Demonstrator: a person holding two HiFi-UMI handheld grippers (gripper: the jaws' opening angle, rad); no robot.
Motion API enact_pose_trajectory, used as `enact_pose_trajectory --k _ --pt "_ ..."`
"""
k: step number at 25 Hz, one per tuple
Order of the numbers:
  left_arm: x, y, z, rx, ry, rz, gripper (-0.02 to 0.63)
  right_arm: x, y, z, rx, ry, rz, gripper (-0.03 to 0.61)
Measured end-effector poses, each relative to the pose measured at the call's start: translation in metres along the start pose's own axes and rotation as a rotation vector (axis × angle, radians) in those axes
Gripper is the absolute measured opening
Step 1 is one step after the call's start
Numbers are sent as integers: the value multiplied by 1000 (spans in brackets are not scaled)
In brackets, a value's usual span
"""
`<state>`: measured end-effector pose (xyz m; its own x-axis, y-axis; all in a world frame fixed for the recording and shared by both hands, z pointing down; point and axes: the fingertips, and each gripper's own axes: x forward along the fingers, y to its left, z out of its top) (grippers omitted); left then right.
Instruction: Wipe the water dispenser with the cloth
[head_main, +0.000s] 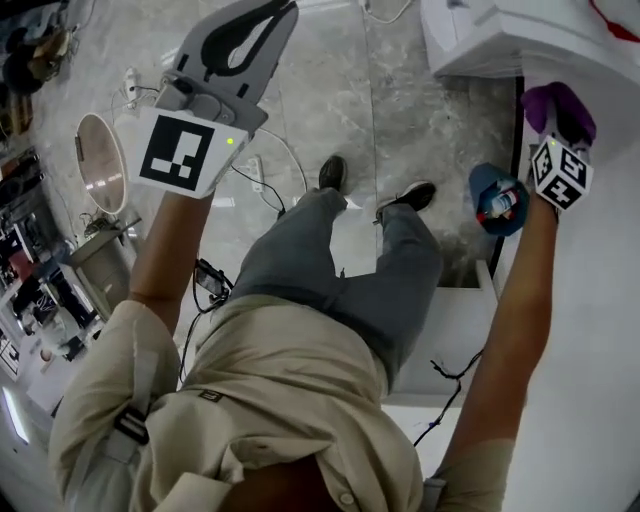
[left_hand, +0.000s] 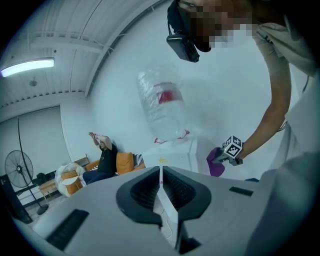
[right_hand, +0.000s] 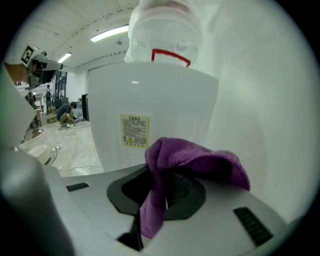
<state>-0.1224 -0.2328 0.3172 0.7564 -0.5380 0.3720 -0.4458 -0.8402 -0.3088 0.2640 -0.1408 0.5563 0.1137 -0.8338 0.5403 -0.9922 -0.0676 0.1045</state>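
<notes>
Right gripper (right_hand: 164, 181) pinches the crumpled purple cloth (right_hand: 200, 162) — left gripper (left_hand: 161, 176) closed, empty.

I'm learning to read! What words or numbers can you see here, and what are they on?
Yellow sticker on the dispenser: print too small to read.
Red label on the bottle: blurred, unreadable.
Marker cube: black and white squares only, no words.
Nothing else has text I can read.
</notes>
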Motion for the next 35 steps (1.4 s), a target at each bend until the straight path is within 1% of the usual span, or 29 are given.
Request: enact_pose_trajectory --k 4,10,13,17,20,22,25,29,32,35 --pt "-37 19 39 -36 -39 23 34 -66 13 45 -10 -22 0 60" --pt "-101 42 100 -77 -129 57 34 -185 39 138 -2 -138 -36 60" --pt "-132 47 122 -106 -161 58 34 -244 68 182 -3 -204 -13 60" --pt "-181 57 151 -143 -214 39 34 -326 121 250 -63 -301 23 60" --pt "-216 65 168 -166 -252 21 34 -377 159 293 -87 -348 37 60" --pt "-235 63 177 -170 -265 -8 34 -402 181 312 -74 -357 62 58" --pt "-257 45 189 -160 -273 -87 34 -435 208 329 -55 -341 98 55" --pt "-276 21 209 -126 -314 -203 34 -481 223 346 -42 -368 38 55" --pt "-287 7 221 -109 -335 -268 34 -506 228 349 -31 -376 6 55" --pt "-296 -5 230 -73 -344 -317 34 -523 229 349 -31 -375 -17 55"
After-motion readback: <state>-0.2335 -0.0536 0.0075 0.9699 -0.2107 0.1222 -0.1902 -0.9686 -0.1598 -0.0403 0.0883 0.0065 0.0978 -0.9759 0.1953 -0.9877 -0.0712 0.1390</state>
